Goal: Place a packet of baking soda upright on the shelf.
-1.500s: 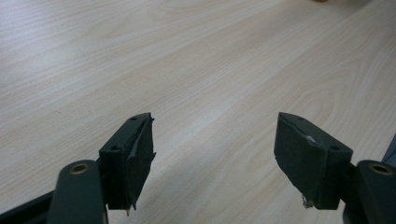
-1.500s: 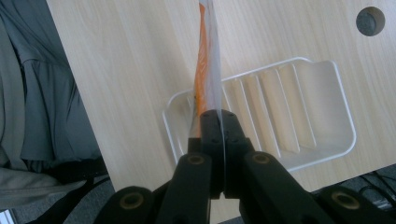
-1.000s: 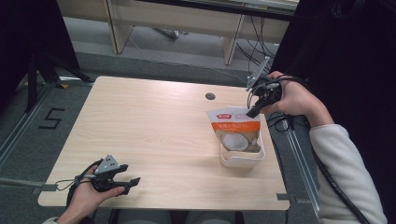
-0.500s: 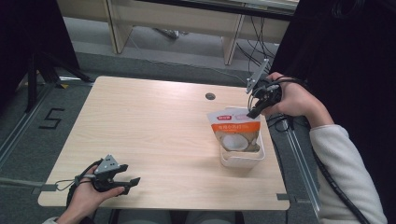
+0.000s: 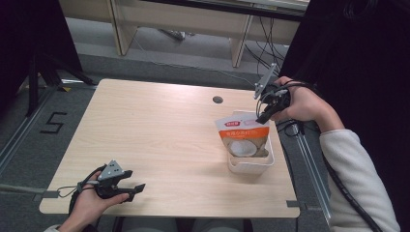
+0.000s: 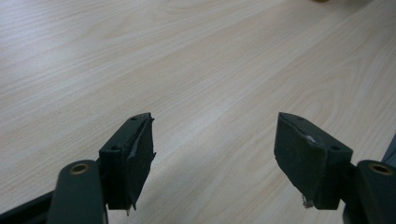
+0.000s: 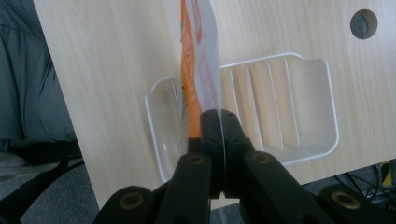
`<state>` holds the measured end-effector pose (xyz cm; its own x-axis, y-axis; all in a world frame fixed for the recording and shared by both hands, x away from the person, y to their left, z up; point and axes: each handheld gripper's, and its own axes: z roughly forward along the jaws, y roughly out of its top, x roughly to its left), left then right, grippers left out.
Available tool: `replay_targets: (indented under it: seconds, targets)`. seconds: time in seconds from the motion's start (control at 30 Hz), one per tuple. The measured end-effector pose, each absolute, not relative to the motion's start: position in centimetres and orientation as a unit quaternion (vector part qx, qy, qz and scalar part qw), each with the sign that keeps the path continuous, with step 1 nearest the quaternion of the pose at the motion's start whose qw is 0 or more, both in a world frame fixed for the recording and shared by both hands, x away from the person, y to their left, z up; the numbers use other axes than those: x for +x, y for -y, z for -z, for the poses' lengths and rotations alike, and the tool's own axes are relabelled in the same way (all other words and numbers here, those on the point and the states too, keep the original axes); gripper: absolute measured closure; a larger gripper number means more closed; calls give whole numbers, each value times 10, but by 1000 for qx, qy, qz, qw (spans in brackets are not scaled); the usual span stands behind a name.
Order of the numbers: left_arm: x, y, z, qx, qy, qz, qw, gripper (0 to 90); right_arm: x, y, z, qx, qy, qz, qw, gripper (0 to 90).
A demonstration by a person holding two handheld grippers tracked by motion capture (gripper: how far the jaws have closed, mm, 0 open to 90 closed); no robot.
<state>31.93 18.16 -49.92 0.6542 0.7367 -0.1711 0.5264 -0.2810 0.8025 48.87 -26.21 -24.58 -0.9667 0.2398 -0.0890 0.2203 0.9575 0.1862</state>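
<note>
While resting on the pale wooden desk, a white ribbed tray near the right edge, orange-and-white pouch standing in it.
Pinched at the pouch's top edge by the right gripper, jaws pressed together; left gripper spread wide over bare wood at the near left corner.

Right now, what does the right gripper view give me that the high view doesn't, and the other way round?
Right gripper view: the white tray's ribbed floor, and the jaws of the right gripper shut on the edge of the orange pouch.
High view: the left gripper open near the table's front left corner, and the pouch's printed face.
Both: pouch, tray, wooden table and its cable hole.
</note>
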Motion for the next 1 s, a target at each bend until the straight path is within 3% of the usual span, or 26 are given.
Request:
replay_targets:
  seconds: [1.0]
  targets:
    - [319,-181,499,792,-400,-119,446,278,491,264,249,115,-989,-73,59,900]
